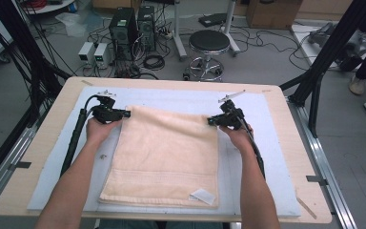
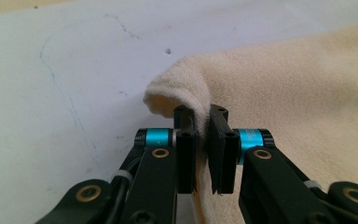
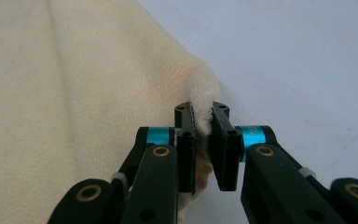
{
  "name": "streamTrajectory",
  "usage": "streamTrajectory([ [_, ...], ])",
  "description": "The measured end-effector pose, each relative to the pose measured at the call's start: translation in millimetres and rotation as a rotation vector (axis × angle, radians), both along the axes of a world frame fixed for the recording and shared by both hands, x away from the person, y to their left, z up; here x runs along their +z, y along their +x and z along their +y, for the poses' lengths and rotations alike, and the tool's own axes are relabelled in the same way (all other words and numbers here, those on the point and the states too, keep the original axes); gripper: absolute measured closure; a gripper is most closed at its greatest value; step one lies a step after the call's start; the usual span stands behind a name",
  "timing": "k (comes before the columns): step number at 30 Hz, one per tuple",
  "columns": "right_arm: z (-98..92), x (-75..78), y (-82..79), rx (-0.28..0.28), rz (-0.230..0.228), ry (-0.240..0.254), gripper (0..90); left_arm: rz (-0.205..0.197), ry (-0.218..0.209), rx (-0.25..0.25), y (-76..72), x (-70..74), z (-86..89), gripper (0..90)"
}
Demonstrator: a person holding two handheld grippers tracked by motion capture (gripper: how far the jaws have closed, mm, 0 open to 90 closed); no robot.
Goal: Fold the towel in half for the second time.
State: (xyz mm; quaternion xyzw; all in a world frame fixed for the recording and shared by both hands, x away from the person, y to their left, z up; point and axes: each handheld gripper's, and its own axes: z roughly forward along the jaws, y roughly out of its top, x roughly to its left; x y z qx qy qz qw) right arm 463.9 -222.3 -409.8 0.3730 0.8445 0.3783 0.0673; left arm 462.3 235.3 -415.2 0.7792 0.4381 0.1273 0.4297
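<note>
Left tool (image 1: 124,114) and right tool (image 1: 213,121) each pinch a far towel (image 1: 164,157) corner; lift both evenly, keeping the edge taut.

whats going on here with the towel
A person at a table is working a cream towel with a gripper in each hand. The left gripper has pinched the towel's far left corner, and the right gripper has pinched the far right corner; both sets of jaws are closed on a fold of cloth. The towel lies folded flat on a pale mat, not yet lifted. It looks set for another fold.
</note>
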Motion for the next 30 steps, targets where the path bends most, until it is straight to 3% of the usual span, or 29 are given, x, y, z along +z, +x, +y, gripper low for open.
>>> streamTrajectory([
  [4,-4.6,8.9,-3.7,0.008,-0.027,0.042,82.2,-0.017,0.006,-0.022,-4.9,8.0,2.1,82.2],
  [11,-7.2,23.6,-12.0,0.036,-0.073,0.09,82.2,-0.058,-0.027,-0.045,-15.3,19.1,6.3,82.3],
  [30,-3.9,40.6,-28.1,0.094,-0.098,0.112,82.1,-0.092,-0.066,-0.075,-39.3,27.0,16.8,82.2],
])
